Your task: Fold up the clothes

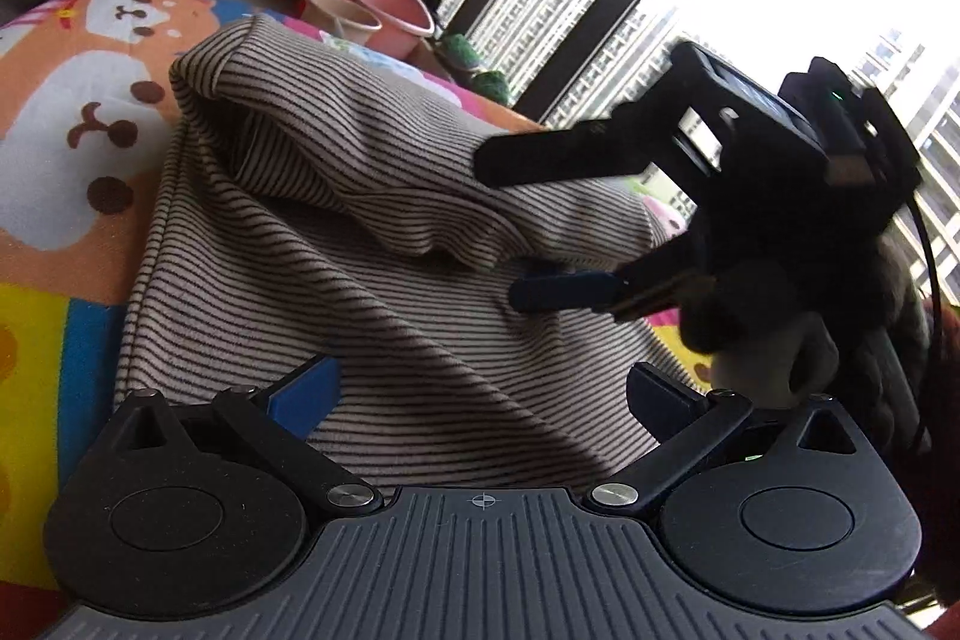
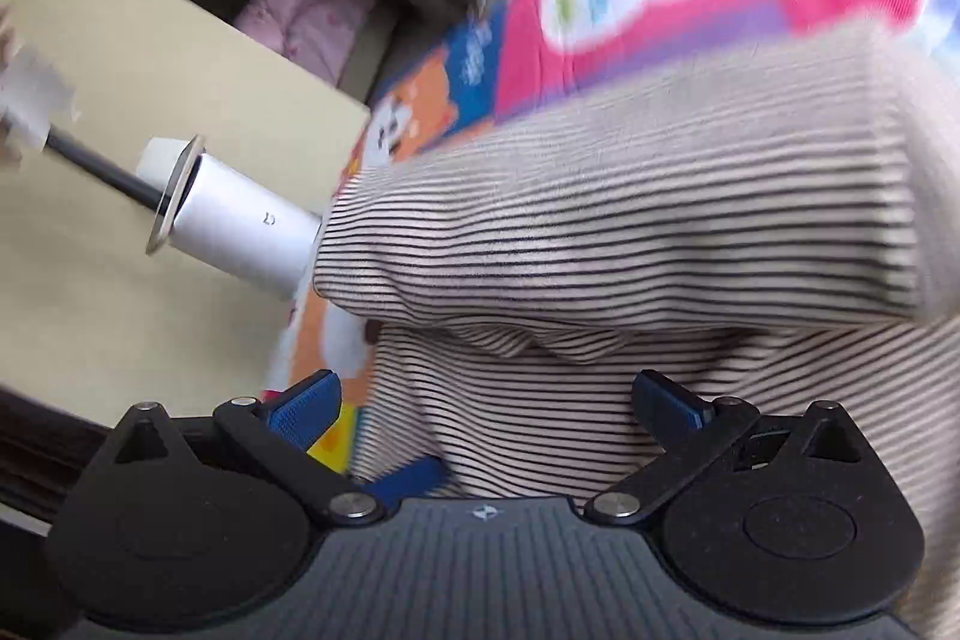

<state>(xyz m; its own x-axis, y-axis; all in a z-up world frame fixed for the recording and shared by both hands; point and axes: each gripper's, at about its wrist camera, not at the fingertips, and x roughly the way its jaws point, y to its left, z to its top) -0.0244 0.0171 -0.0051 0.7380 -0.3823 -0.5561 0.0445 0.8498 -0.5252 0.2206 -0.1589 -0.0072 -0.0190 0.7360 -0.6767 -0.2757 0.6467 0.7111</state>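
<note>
Cartoon-printed mat [image 1: 72, 112] under striped garment [image 1: 372, 244]

The shirt [image 1: 336, 244] is soft knitted cloth, matt, with fine ribs. The mat [image 1: 78, 112] under it looks like smooth printed cloth. The left gripper [image 1: 480, 394] is matt black plastic with ridged grey top, shiny metal screws and blue textured pads [image 1: 306, 394]. The far basins [image 1: 390, 10] are smooth plastic.
</note>
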